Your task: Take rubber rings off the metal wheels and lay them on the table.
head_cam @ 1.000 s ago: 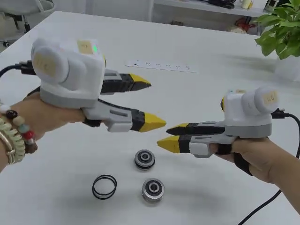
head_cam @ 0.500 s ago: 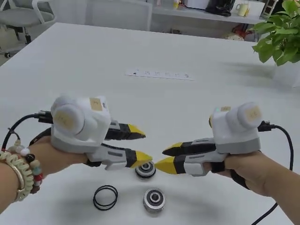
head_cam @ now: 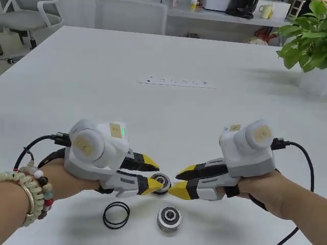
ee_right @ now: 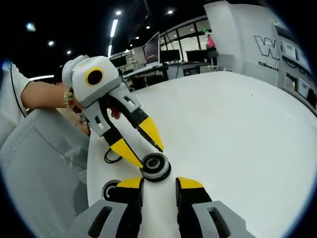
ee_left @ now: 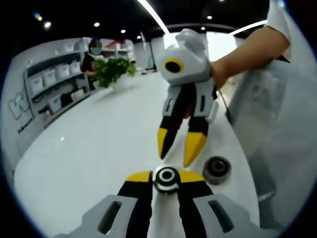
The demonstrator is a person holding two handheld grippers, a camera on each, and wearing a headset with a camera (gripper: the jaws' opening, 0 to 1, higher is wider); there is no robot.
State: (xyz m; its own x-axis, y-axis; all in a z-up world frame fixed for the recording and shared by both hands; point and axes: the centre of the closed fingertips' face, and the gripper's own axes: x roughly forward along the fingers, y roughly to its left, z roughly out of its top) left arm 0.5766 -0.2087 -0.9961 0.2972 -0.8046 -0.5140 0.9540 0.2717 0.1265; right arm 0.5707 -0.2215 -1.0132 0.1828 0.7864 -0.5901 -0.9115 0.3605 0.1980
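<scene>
A metal wheel (head_cam: 161, 182) with a black rubber ring on it lies on the white table (head_cam: 168, 117). My left gripper (head_cam: 153, 175) is shut on the wheel (ee_left: 167, 179), one yellow tip on each side. My right gripper (head_cam: 181, 181) faces it from the right, open, with its tips just short of the wheel (ee_right: 155, 166) and nothing between them. A second ringed wheel (head_cam: 168, 217) lies nearer to me, and a loose black rubber ring (head_cam: 116, 214) lies flat to its left. In the left gripper view the second wheel (ee_left: 217, 169) sits right of the held one.
A white power strip (head_cam: 176, 81) lies mid-table farther away. A potted green plant (head_cam: 306, 35) stands at the far right corner. Black cables trail from both grippers over the near table edge. Office chairs (head_cam: 30, 20) stand beyond the far left edge.
Both grippers came down to the table and toward each other. The left gripper's jaws narrowed from wide open onto the far wheel. The right gripper's tips moved in close to it.
</scene>
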